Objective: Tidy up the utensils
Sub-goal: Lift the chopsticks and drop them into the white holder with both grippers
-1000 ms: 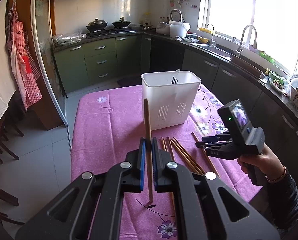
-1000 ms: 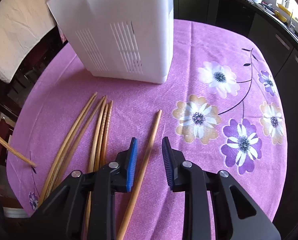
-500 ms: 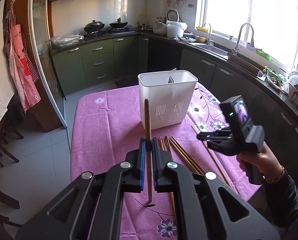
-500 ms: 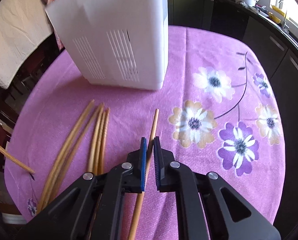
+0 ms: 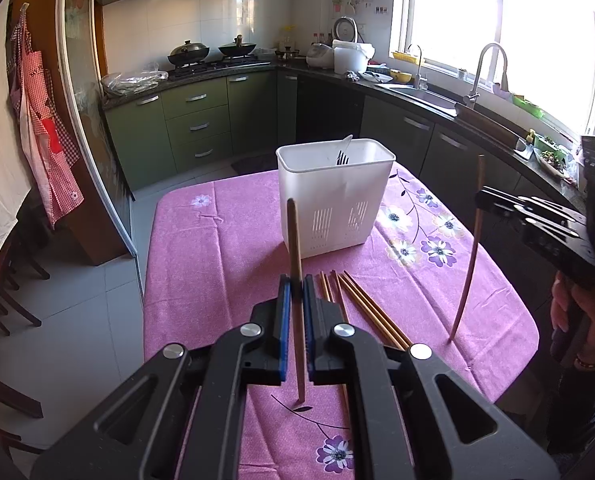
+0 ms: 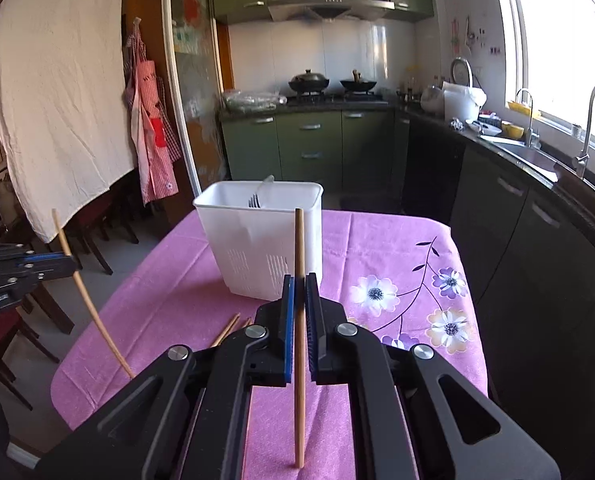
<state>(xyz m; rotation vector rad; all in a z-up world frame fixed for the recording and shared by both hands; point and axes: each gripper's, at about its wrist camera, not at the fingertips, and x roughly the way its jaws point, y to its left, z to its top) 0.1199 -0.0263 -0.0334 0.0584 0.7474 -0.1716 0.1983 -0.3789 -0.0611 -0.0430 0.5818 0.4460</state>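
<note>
Wood, far left: your left gripper (image 5: pixel 294 312) is clamped on a chopstick (image 5: pixel 295 264), blue pads pinching it near upright, top end above the jaws, lower end hanging just over the pink flowered tablecloth (image 5: pixel 225 248).
Loose chopsticks: a bundle of spare chopsticks (image 5: pixel 361 304) lies flat on the cloth just right of your left gripper, fanned toward the near edge.
Holder: the white utensil holder (image 5: pixel 335 196) stands upright mid-table beyond both your tools, a fork (image 5: pixel 342 157) poking up inside it.
Right side: your right gripper (image 6: pixel 300 328) is closed on a second chopstick (image 6: pixel 298 280), also held vertical, tip low over the cloth.
Position: both held sticks sit nearer you than the holder, well apart from each other.
Background: green cabinets (image 5: pixel 193 120) and a sink tap (image 5: pixel 491 64) under the window.
</note>
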